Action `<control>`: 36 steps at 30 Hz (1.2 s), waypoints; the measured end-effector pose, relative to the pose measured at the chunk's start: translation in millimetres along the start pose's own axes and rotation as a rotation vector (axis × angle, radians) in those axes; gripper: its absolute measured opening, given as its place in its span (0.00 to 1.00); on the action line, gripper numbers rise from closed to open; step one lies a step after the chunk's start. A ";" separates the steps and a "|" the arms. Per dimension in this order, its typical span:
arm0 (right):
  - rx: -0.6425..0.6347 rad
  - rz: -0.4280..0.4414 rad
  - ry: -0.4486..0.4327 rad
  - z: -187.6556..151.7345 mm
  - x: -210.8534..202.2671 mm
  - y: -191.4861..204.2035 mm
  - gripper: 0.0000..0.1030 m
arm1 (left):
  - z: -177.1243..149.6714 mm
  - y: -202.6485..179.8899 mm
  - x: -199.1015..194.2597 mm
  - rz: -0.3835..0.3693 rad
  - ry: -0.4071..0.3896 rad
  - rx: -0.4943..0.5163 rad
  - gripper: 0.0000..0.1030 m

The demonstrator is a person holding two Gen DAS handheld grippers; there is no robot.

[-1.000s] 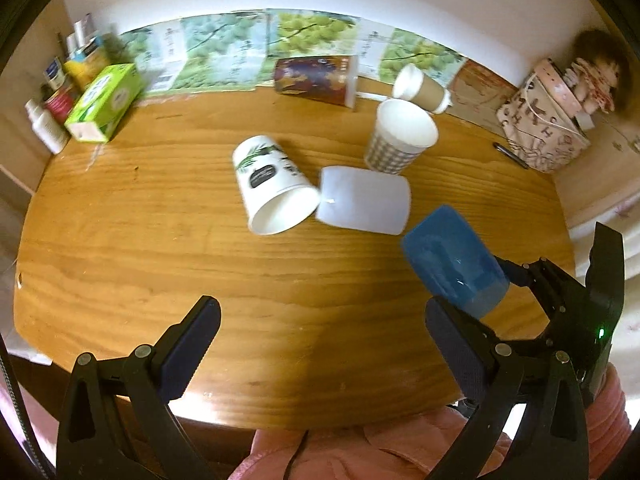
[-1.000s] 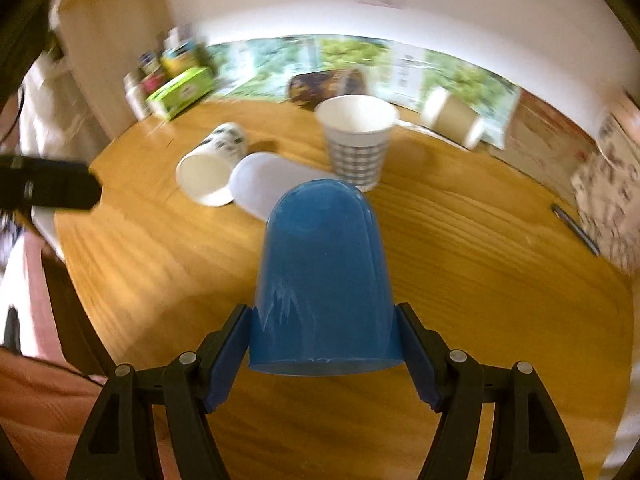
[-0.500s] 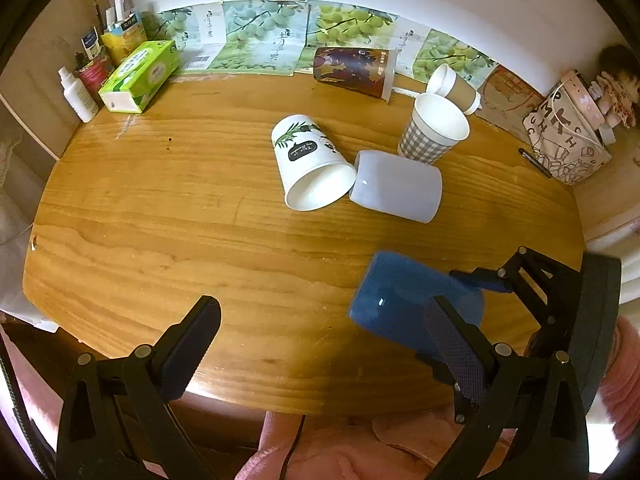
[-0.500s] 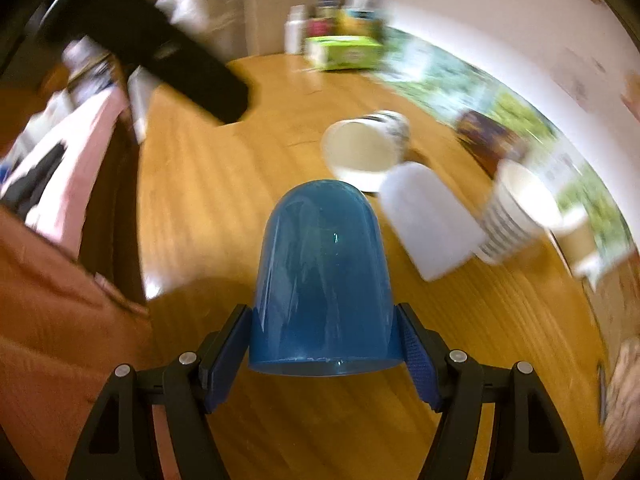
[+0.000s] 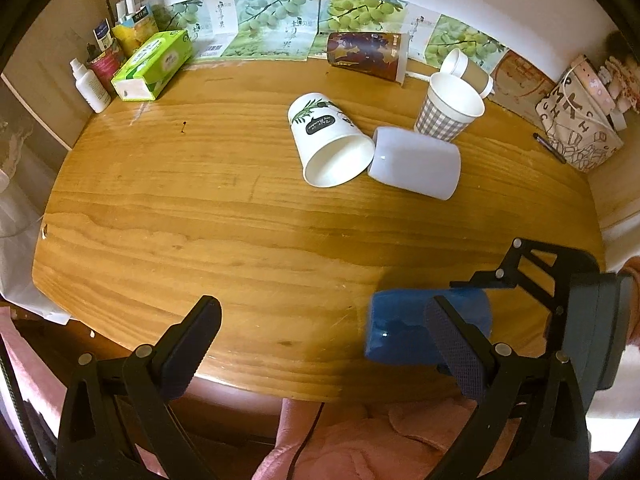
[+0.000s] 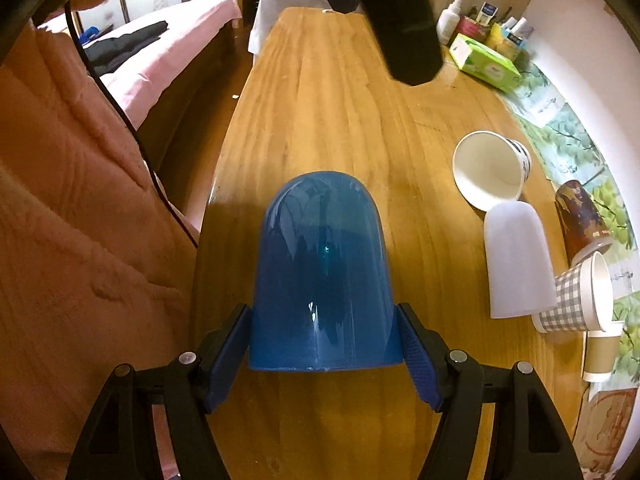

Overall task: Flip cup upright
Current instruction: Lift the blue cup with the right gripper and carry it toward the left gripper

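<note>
Right hand-held gripper [image 6: 325, 354] pinches the blue cup [image 6: 322, 272] across its wider, open end; both pads press the cup wall, one on each side. Cup's closed, rounded end points away from the camera, along the fingers. From the left wrist view the same blue cup [image 5: 404, 330] lies roughly horizontal, at the near right edge of the wooden surface [image 5: 224, 216], closed end toward the left. Whether it touches the surface or hangs just above it: cannot tell.

Left hand-held gripper [image 5: 324, 356] is spread wide, holds nothing, sits over the near edge of the surface, well apart from the other cups.

Progress, as judged from these views:
- Grasp: done. Grip looks square and firm.
- Rotation: not finished. Cup is on its side in the grip, not yet mouth-up.
- Left to do: turn the wrist until the mouth faces up, set the base down on the surface, let go.

Other items on the surface, far side: white cup with leaf print [image 5: 328, 140] on its side, mouth toward the camera; plain white cup [image 5: 416, 162] on its side, touching it; checked paper cup [image 5: 450, 110] upright; dark printed cup [image 5: 368, 56] and brown paper cup [image 5: 466, 68] lying down near the wall. Only one cup stands upright; more flips are likely to follow.
</note>
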State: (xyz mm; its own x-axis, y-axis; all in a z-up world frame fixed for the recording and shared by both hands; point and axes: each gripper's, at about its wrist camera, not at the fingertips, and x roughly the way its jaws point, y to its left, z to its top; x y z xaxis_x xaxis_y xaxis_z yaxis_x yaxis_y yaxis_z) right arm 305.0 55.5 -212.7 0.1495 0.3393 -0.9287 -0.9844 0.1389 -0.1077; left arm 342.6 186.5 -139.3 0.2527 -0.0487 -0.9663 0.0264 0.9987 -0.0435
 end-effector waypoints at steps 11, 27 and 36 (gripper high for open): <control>0.012 0.016 0.009 2.8 2.5 -4.5 0.71 | -2.1 -7.6 7.4 0.027 0.015 0.127 0.99; 0.222 -0.085 -0.015 -0.5 -16.4 -7.9 0.80 | 11.7 -31.1 16.3 -0.004 0.016 0.397 0.99; 0.515 -0.192 -0.057 -24.1 -38.3 -4.9 0.81 | 16.5 -55.0 25.0 -0.039 0.023 0.602 0.99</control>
State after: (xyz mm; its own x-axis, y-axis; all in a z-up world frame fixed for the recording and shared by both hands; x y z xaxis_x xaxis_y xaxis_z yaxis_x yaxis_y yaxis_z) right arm 301.9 19.4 -185.2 0.3409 0.3113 -0.8871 -0.7689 0.6353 -0.0726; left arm 363.4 130.1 -156.9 0.2198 -0.0778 -0.9724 0.5798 0.8121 0.0661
